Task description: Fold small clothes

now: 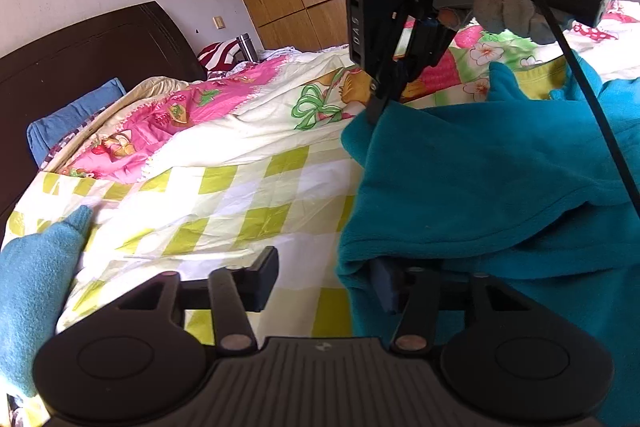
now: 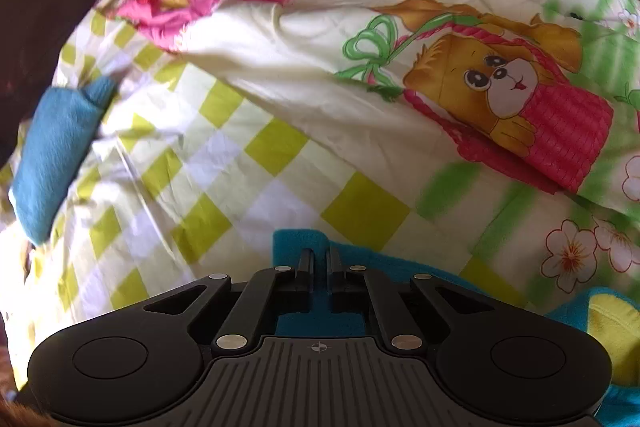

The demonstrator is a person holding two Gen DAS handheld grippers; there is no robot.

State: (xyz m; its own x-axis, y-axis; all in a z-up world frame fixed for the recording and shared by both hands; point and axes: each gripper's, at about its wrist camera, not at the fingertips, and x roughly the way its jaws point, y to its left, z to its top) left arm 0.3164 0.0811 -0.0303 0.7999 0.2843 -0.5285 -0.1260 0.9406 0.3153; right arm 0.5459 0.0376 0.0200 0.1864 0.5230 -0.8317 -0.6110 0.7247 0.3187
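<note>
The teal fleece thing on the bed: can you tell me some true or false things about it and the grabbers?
1. The right gripper is pinching the teal fleece garment. True.
2. The left gripper is shut tight. False: its fingers stand wide apart.
3. The bedsheet has yellow-green checks. True.
4. The cartoon dog is printed on the fleece. False: it is on the quilt.
5. The folded blue cloth lies to the left on the bed. True.

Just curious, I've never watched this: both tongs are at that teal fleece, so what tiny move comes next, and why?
Probably close the left tongs: they gape at the teal fleece garment's edge, while the right tongs already pinch another edge, so both could lift it for a fold.
</note>
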